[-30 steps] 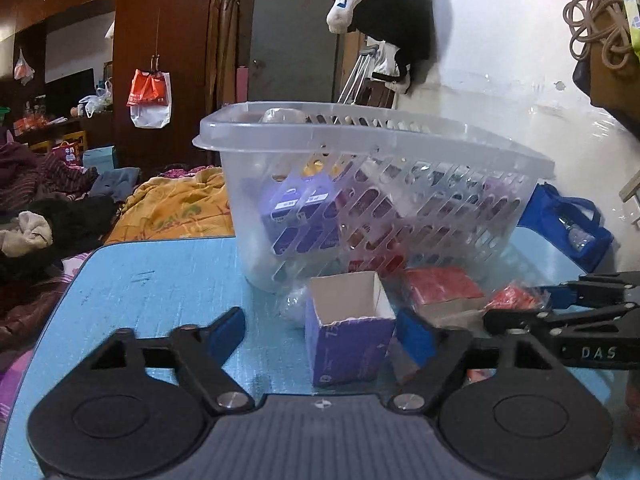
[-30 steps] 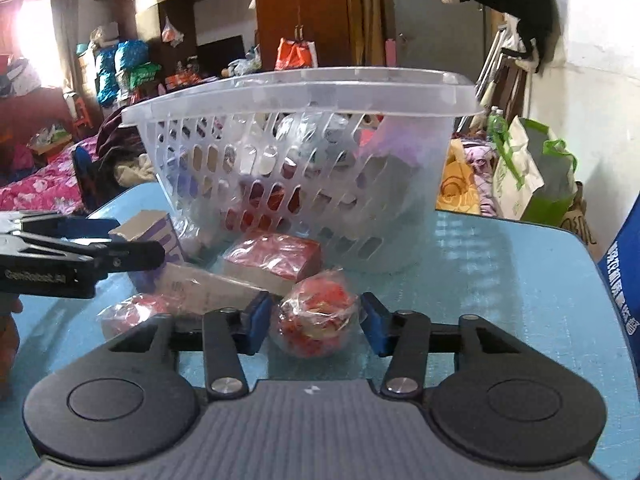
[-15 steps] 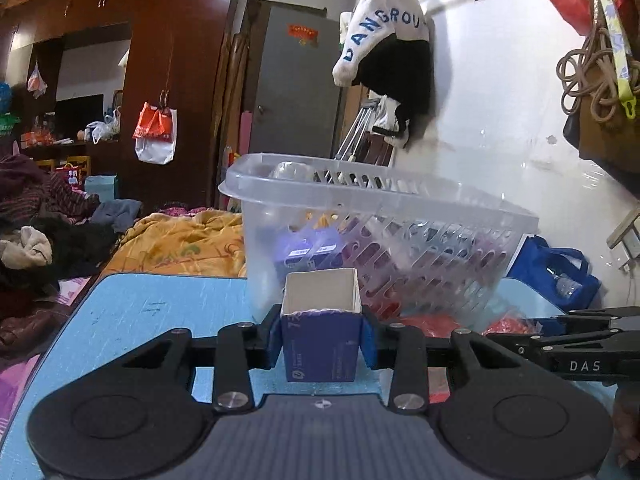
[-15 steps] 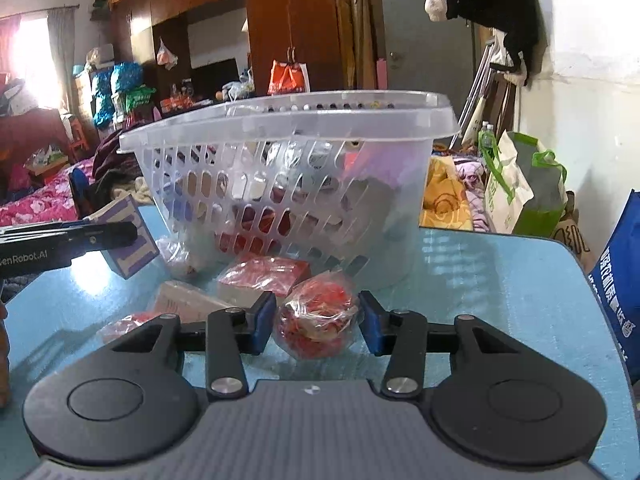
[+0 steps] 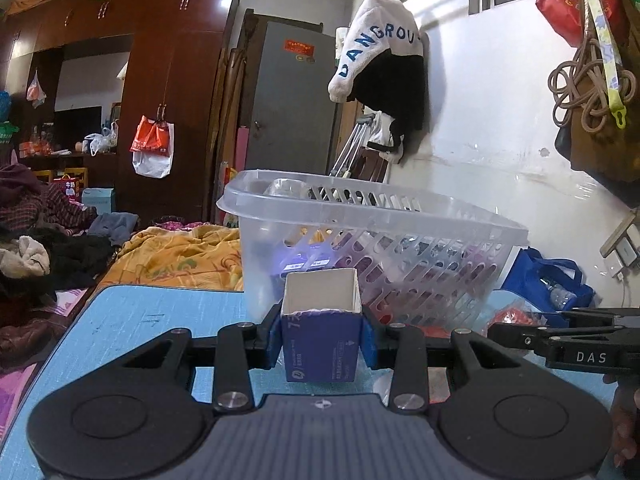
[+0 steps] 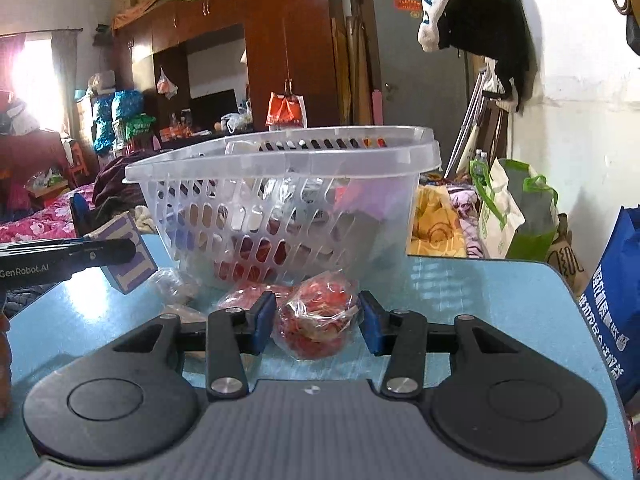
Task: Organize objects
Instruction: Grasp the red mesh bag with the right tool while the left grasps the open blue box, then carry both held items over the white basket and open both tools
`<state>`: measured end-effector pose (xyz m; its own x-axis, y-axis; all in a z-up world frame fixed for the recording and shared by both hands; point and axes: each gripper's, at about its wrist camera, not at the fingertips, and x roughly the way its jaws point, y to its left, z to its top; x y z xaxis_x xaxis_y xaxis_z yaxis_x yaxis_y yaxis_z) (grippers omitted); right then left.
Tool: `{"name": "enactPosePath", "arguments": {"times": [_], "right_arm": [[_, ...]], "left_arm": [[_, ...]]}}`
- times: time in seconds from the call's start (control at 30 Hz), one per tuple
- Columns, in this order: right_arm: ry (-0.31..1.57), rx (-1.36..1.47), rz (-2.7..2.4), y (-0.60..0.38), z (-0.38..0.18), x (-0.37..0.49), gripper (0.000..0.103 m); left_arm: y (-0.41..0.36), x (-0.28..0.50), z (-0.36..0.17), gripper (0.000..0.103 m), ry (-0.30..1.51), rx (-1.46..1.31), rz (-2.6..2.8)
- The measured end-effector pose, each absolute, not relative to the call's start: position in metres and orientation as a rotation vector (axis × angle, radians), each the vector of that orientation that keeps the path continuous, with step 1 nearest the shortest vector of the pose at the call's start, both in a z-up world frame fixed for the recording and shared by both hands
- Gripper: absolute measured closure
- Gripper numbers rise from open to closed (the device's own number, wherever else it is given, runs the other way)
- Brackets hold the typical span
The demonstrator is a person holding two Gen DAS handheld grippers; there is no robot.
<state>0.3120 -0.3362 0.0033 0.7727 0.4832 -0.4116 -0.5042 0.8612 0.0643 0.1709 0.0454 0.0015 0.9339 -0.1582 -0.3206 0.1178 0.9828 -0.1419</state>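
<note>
Two claws are seen, each gripping one thing. Between the blue pads of the left claw (image 5: 322, 338) one open-topped purple box (image 5: 320, 320) is clamped upright, held off the blue desk (image 5: 152, 316); from the right wrist view the same box (image 6: 128, 258) is seen at 9 o'clock, tilted in that claw (image 6: 100, 250). One clear bag of red pieces (image 6: 316, 320) is pinched by the right claw (image 6: 316, 322), both pads pressing its sides; whether the bag rests on the desk (image 6: 480, 300) or hangs just above it cannot be told.

One clear slotted basket (image 6: 280, 168) stands on the desk at 12 o'clock from both claws, just beyond the box and the bag. Its contents are made out only through the slots: purple and red shapes and clear wrapping, too blurred to be counted. At the basket's foot, at about 10 to 11 o'clock from the right claw, at least one red packet (image 6: 244, 296) and one clear wrapper (image 6: 172, 284) are seen; both are partly hidden by the claw's fingers. In the left wrist view the right claw (image 5: 504, 330) is cut off at 3 o'clock, with a red bag (image 5: 514, 316) partly covered behind it.
</note>
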Motion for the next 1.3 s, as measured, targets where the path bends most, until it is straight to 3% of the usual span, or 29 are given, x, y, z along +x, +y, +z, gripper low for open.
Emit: {"name": "enactPosePath", "arguments": {"times": [0.93, 1.3], "right_arm": [[0.407, -0.044, 0.585, -0.336, 0.006, 0.306, 0.055], [0.308, -0.045, 0.602, -0.326, 0.077, 0.303, 0.055]], "left_arm": [[0.053, 0.155, 0.006, 0.061, 0.282, -0.166, -0.204], [0.052, 0.158, 0.079, 0.061, 0.210, -0.205, -0.286]]}}
